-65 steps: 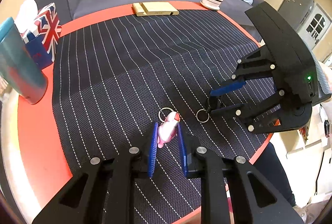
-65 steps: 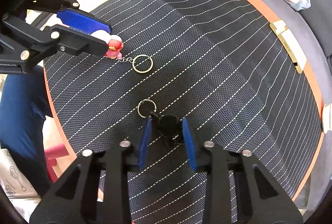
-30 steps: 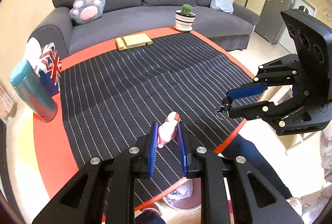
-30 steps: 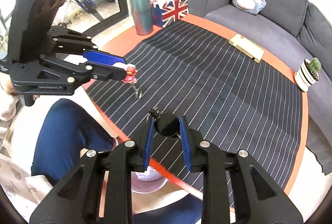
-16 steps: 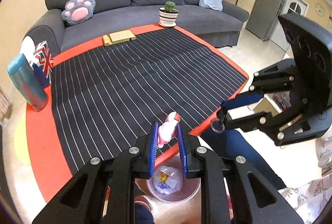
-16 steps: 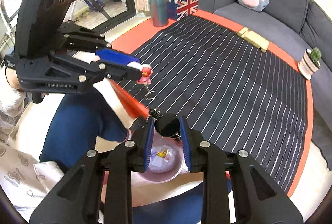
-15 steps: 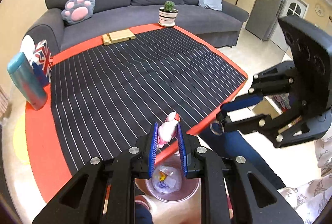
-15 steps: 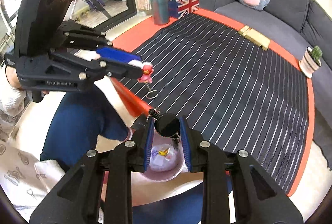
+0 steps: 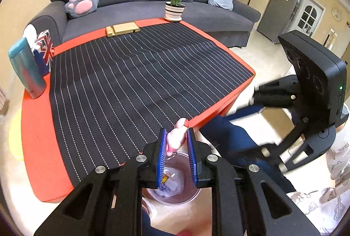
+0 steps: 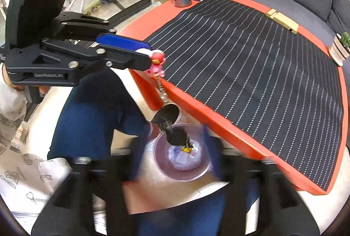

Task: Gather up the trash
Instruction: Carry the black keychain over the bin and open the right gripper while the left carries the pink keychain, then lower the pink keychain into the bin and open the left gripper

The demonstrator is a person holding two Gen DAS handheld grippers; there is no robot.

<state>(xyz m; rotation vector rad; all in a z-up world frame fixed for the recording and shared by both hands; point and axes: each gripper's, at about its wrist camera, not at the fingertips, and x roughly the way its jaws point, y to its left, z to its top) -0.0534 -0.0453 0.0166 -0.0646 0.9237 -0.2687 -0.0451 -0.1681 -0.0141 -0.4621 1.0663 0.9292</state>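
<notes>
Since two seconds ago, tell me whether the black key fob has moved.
Yes. The black key fob has left the striped mat, crossed the table's red edge, and is dropping from the opening right claw into the bin.

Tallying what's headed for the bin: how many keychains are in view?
2: the pink keychain clamped in the left gripper; the black keychain falling into the bin. Others may be hidden inside.

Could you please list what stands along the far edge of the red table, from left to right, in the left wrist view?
Teal tumbler → Union Jack tissue box → flat wooden block → small cactus in a striped pot.
</notes>
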